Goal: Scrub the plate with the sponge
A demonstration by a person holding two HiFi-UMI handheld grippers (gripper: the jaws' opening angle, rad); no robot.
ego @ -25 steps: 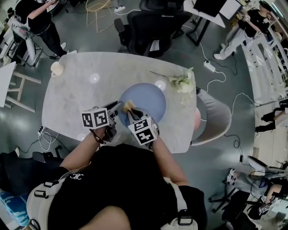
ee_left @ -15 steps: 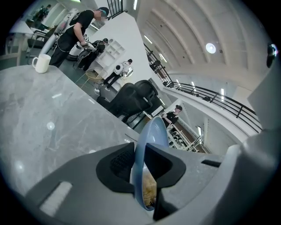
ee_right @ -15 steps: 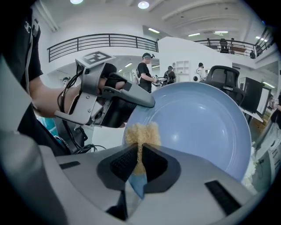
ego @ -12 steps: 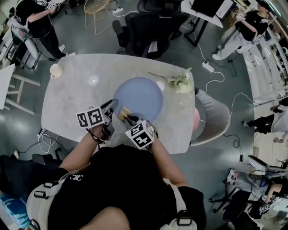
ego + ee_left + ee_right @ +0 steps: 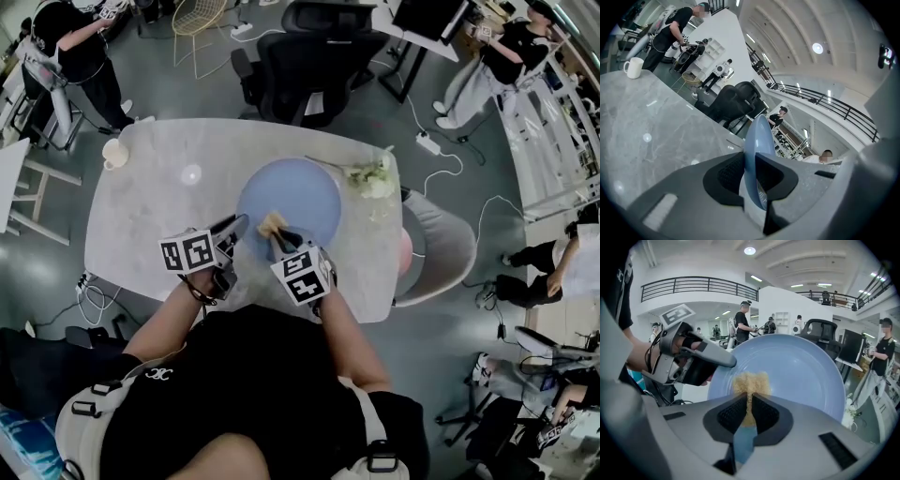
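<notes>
Plate (image 5: 302,192), pale blue, lies over the middle of the grey marble table (image 5: 155,211), and my left tool (image 5: 234,225) is clamped on its near left rim, which the left gripper view shows edge-on between the jaws. My right tool (image 5: 278,236) is closed on the tan sponge (image 5: 272,222), held against the plate's face; only the right gripper view shows the plate tipped up toward that tool. A white mug (image 5: 114,153) stands well apart at the far left corner, and white flowers (image 5: 375,176) lie just beside the plate's right rim.
</notes>
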